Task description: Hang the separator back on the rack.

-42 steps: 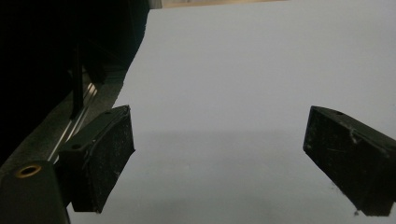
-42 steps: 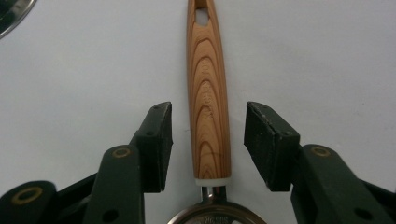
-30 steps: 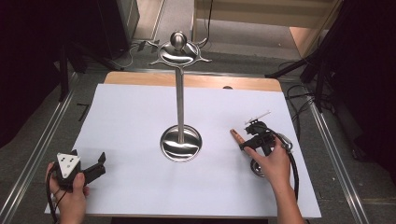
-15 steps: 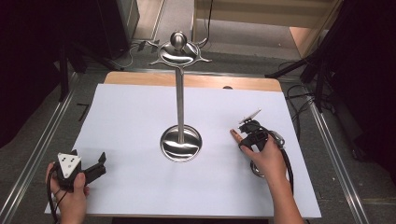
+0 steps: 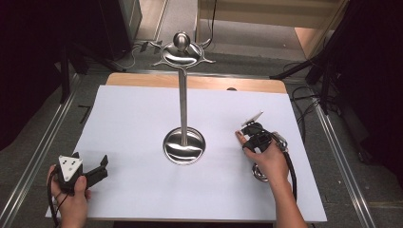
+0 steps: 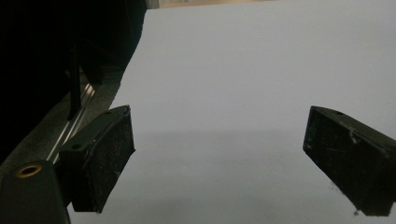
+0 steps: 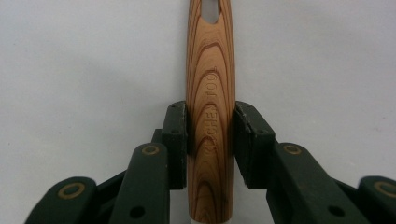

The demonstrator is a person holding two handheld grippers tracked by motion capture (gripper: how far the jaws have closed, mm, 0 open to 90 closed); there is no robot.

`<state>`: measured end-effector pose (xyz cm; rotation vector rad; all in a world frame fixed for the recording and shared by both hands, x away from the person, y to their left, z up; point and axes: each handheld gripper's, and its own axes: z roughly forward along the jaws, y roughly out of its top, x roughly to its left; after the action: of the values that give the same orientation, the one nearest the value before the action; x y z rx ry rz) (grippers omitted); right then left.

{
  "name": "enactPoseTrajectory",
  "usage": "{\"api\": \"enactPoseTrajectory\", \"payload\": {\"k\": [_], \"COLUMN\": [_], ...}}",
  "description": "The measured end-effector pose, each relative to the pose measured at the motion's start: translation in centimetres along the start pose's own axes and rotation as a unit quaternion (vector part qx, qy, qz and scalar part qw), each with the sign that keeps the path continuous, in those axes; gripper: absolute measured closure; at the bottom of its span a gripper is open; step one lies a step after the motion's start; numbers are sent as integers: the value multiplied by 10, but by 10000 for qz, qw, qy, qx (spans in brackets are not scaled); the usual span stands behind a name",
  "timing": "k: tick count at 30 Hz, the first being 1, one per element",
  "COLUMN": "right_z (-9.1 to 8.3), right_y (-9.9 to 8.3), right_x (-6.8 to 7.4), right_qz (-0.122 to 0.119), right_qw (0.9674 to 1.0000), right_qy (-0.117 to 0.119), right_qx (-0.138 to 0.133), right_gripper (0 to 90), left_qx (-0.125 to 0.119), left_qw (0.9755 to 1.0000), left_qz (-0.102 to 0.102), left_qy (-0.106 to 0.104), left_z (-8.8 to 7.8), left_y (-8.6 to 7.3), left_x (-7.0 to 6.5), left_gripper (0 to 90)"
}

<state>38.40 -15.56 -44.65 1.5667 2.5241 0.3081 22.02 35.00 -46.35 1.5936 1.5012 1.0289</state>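
- Wood-grain handle [image 7: 210, 116] of a kitchen tool sits squarely between the pads of our right gripper [image 7: 210, 135]; the jaws have just been closing on it and now press it from both sides, so we judge the grip made.
- We hold it by the middle of the handle, with the hanging slot at its far end left free, presumably so that the slot can go over a hook.
- From the high view, our right gripper [image 5: 252, 129] lies low over the white sheet [image 5: 142, 118] at the table's right, and the tool's metal end [image 5: 260, 172] peeks out beside the wrist, so the tool still lies on the sheet.
- The steel stand [image 5: 184, 95] rises mid-table, its base well apart from the tool; its hooked crown looks like the place to hang things.
- Our left gripper [image 5: 97, 170] rests at the sheet's near left corner, jaws wide and holding nothing, parked clear of the work.
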Motion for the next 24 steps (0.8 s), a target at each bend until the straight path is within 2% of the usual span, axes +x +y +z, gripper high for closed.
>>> {"api": "enactPoseTrajectory", "payload": {"k": [1, 4, 10, 13, 19, 24], "right_z": [-1, -2, -16, -24, -37, -47], "right_y": [-2, -6, -14, -18, -23, -26], "right_x": [-2, -4, 3, 6, 9, 12], "right_qz": [65, 54, 14, 16, 45, 39], "right_qw": [9999, 9997, 9970, 9933, 9870, 9785], "right_qy": [97, 177, 315, 478, 572, 741], "right_qx": [-25, -171, -701, -1056, -1504, -1927], "right_gripper": [696, 696, 696, 697, 697, 697], "left_qx": [7, 23, 4, -5, 4, -5], "left_qw": [10000, 10000, 10000, 10000, 10000, 10000], "left_qz": [4, 6, 17, 19, 19, 31], "left_qy": [-7, -1, -8, -11, -8, -2], "left_z": [0, 1, 0, 0, 0, 0], "left_y": [0, 0, 0, 0, 0, 0], "left_x": [0, 0, 0, 0, 0, -1], "left_gripper": [96, 95, 96, 96, 96, 96]}}
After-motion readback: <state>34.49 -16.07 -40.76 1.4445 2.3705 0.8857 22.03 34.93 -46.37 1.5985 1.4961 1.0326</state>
